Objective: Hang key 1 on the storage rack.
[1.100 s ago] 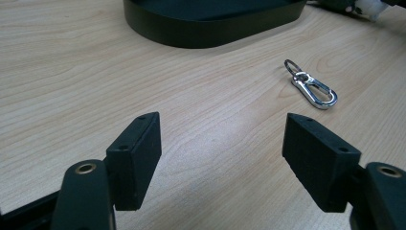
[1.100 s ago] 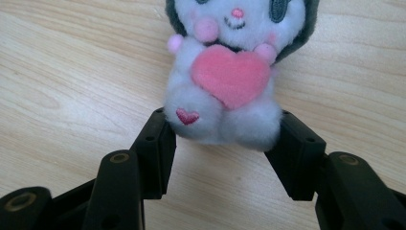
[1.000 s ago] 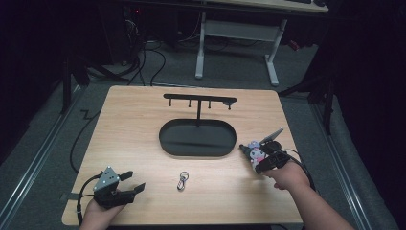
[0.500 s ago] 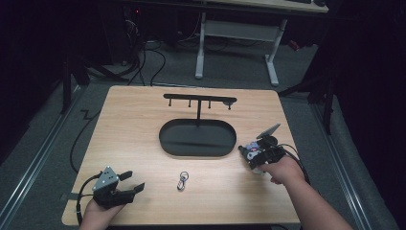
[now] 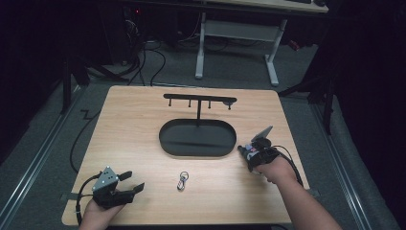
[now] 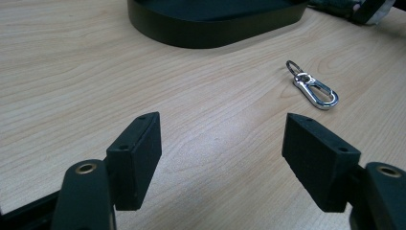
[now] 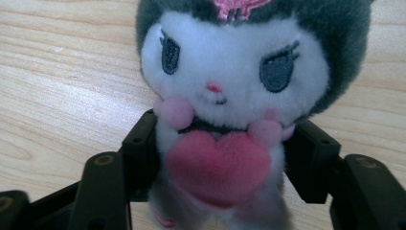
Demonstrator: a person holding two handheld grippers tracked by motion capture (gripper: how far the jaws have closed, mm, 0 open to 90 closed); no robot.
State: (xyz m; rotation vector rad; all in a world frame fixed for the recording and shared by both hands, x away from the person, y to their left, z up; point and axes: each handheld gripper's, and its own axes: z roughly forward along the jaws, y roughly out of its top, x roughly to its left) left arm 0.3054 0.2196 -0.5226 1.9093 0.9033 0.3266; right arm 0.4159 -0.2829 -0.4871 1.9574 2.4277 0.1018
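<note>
The right gripper point(image 7: 218, 158) has a small plush point(image 7: 239, 81) between its jaws, which have just been closing in around the toy's body; the pads sit against its sides just below the pink heart, so I take it as gripped, softly. In the high view that gripper point(image 5: 253, 152) lies at the tray's point(image 5: 197, 149) 4 o'clock, just beside the rim, with the toy a small pale tuft at its tip. The likely goal, as I judge it, is the rack point(image 5: 199, 99) that rises from the tray on a thin post: from the right gripper it lies toward 11 o'clock, its bar running 9 to 3 across the table point(image 5: 134, 124), pegs hanging below. The right hand is much the nearer. The left gripper point(image 5: 128, 184) rests at the near left corner, jaws wide apart and holding nothing. A clip point(image 6: 313, 87) lies on the wood at its 1 o'clock, long axis roughly 10 to 4 in the left gripper view. The plush is fuzzy, grey-hooded and white-faced; the clip is shiny metal; tray and rack are matte black; the table is pale wood grain.
</note>
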